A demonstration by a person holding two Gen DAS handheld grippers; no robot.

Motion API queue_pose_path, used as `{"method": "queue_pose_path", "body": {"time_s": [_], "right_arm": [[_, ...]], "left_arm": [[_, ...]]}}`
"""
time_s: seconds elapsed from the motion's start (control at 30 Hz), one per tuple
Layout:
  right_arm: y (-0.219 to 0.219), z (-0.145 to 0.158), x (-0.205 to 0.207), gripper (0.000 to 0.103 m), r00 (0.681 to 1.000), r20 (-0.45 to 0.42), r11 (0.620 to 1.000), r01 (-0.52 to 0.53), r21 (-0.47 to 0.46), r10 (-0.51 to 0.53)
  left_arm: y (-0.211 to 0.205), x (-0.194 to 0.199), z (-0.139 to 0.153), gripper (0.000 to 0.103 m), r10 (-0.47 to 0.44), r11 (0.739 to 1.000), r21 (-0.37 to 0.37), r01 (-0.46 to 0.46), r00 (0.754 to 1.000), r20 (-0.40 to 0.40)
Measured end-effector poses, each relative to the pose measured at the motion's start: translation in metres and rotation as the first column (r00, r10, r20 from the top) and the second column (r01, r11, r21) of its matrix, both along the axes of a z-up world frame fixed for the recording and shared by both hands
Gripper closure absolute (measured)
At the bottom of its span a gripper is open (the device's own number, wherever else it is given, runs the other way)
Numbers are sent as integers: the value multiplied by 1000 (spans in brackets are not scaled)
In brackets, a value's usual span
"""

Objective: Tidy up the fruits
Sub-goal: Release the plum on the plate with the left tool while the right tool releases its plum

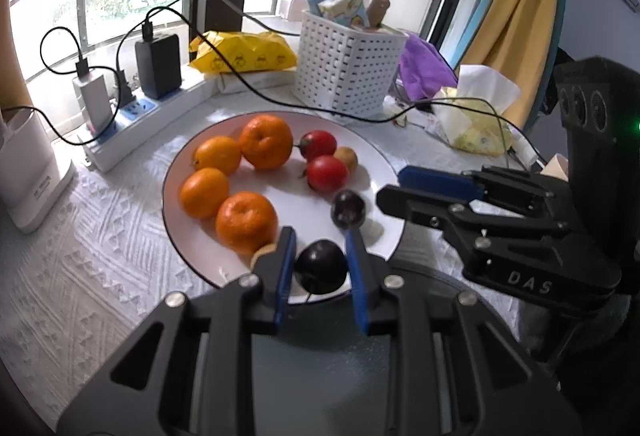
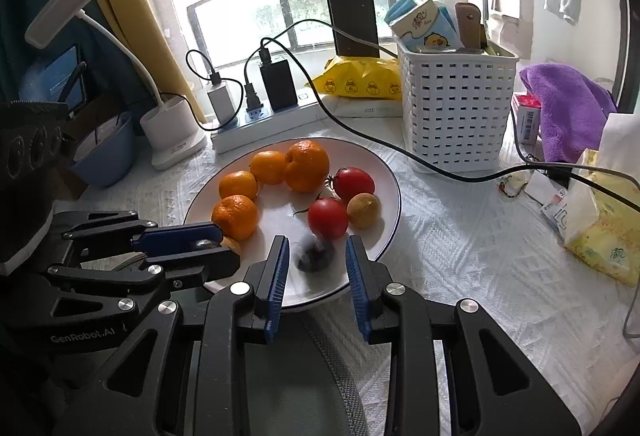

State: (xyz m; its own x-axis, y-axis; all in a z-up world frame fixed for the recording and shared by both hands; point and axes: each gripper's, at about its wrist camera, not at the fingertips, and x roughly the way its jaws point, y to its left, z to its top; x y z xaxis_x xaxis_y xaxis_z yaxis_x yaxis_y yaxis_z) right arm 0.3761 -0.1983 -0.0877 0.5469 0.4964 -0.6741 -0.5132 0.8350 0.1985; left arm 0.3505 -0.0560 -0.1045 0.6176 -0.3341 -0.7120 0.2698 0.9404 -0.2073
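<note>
Left wrist view: the left claw (image 1: pixel 320 236) points down at the near rim of a white plate (image 1: pixel 288 208) on the cloth-covered surface (image 1: pixel 100 236). Its blue pads stand nearly closed, with a dark plum (image 1: pixel 320 268) between them, and each pad lies against one side of the fruit. The plum sits low over the near part of the plate. A small tan fruit (image 1: pixel 262 250) lies just beside the left pad. A second dark fruit (image 1: pixel 348 210) rests on the plate just past the right pad. Four oranges (image 1: pixel 246 222) curve along the far-left side of the plate. Two tomatoes (image 1: pixel 327 173) and a brown fruit (image 1: pixel 347 156) are grouped at the far right. The right claw (image 1: pixel 390 185) reaches in from the right over the plate rim, its fingers close together with nothing between them. A white basket (image 1: pixel 344 68) and a power strip (image 1: pixel 132 128) stand behind the plate.

Right wrist view: the right claw (image 2: pixel 317 242) has its pads at a narrow gap and grips nothing. A blurred dark fruit (image 2: pixel 316 256) lies on the plate (image 2: pixel 384 176) in line with that gap, clear of both pads. The left claw (image 2: pixel 226 248) enters from the left, closed down over the plate's near-left edge. What it holds is mostly hidden here. A black cable (image 2: pixel 400 146) crosses the surface behind the plate.
</note>
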Motion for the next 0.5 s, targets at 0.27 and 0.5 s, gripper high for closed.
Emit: {"method": "queue_pose_path", "body": {"time_s": [0.27, 0.5], "right_arm": [[-4, 6, -8, 72, 1000, 11, 1000, 19, -3, -19], [-10, 12, -22, 72, 999, 19, 999, 35, -3, -34]], "left_arm": [[2, -11, 9, 71, -3, 1000, -4, 3, 1000, 28], [4, -27, 18, 70, 3, 1000, -1, -3, 999, 51]]}}
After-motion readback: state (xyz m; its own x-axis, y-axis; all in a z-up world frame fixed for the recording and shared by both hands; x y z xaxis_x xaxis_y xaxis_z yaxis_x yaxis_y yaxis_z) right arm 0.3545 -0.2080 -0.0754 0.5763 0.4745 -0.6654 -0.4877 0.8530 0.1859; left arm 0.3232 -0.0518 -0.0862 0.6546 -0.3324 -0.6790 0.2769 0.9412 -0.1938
